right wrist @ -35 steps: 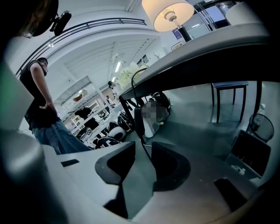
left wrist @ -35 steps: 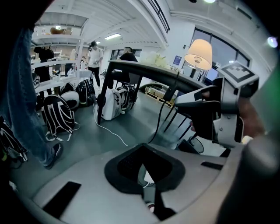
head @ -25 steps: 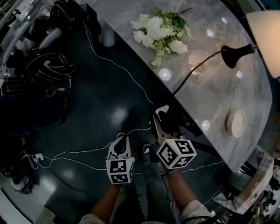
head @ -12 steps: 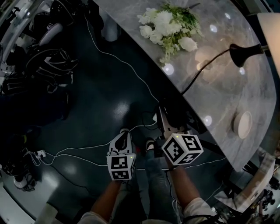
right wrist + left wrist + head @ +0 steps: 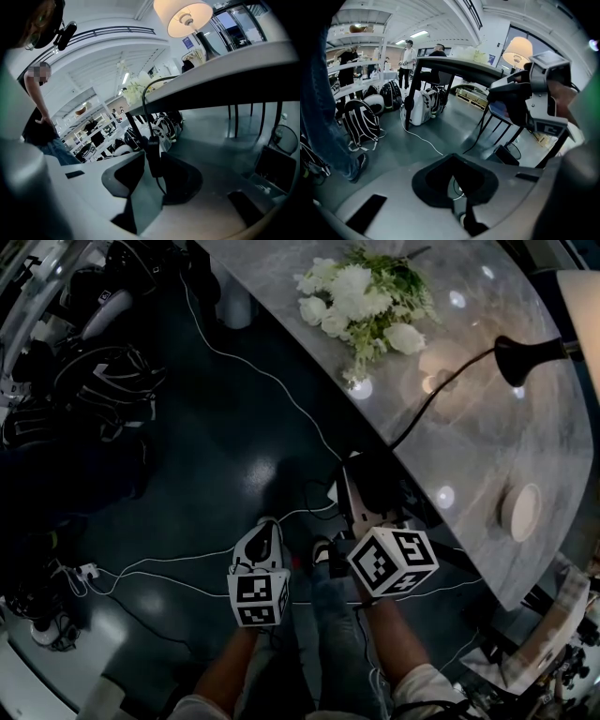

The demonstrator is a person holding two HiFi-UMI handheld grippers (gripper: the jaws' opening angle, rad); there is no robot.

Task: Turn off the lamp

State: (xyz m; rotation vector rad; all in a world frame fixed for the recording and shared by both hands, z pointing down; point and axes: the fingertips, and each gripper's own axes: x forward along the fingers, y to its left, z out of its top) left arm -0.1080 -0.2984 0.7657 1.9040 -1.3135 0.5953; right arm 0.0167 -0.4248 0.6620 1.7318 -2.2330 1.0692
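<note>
Right gripper (image 5: 151, 161) shifted slightly rightward; lamp (image 5: 183, 18) still glows.

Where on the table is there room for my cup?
The biggest bare patch of the table lies between the lamp cord and the small white dish. There is more room between the flowers and the lamp base. It is crowded at the flowers, and the cord trails over the near edge.

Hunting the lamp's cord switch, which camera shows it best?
Right gripper view: the switch hangs between the open jaws of the right gripper. Head view shows only cord on the table; left gripper view, nothing clear.
</note>
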